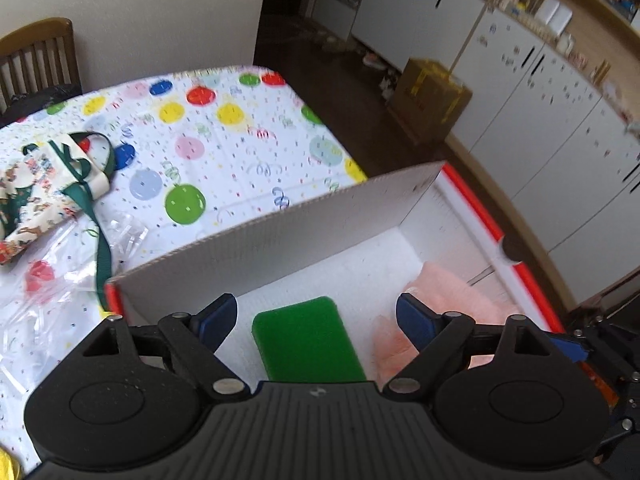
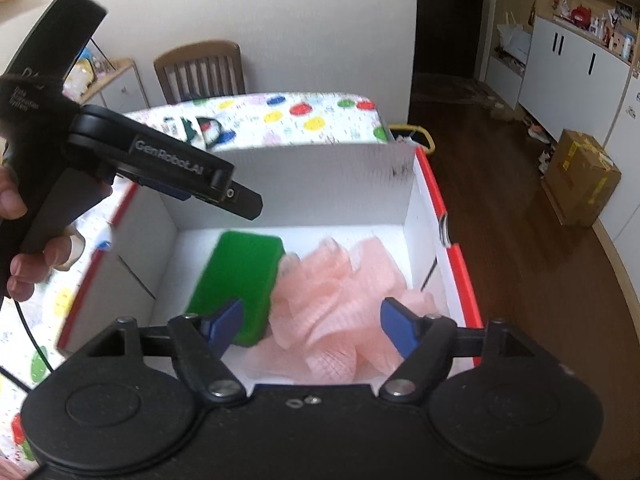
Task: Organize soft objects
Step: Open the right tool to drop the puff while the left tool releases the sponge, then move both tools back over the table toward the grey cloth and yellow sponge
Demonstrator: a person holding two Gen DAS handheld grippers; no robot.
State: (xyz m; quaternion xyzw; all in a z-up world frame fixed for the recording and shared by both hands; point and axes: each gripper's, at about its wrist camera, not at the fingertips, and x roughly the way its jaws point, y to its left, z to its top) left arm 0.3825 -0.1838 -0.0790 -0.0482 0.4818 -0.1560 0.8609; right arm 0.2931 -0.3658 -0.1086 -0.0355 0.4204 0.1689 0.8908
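Currently both grippers hang over the open box with nothing between their pads. The left gripper point(image 1: 316, 320) has its jaws spread wide, and the green sponge point(image 1: 308, 340) lies flat on the white floor of the box directly below the gap, touched by neither pad. The right gripper point(image 2: 312, 326) is likewise spread, its blue fingertips point(image 2: 226, 324) standing clear above the pink mesh pouf point(image 2: 336, 304), which rests loose on the box floor. Sponge and pouf lie side by side and touching, sponge to the left and pouf to the right; this placement reads as deliberate, since both soft items are gathered in one container.

Beyond them, the box point(image 2: 288, 184) shows white corrugated walls with a red-edged rim and sits at the near edge of the table. Its high walls keep light, springy items from rolling off. A hand point(image 2: 24, 248) grasps the handle of the left device at the left of the right-wrist view.

Further out, the party-print tablecloth point(image 1: 224, 128) carries a folded printed cloth with a green ribbon point(image 1: 48, 184) and some clear plastic wrapping point(image 1: 60, 280). That cloth appears to be the remaining soft item to collect. A wooden chair point(image 2: 200, 72) stands at the far side of the table.
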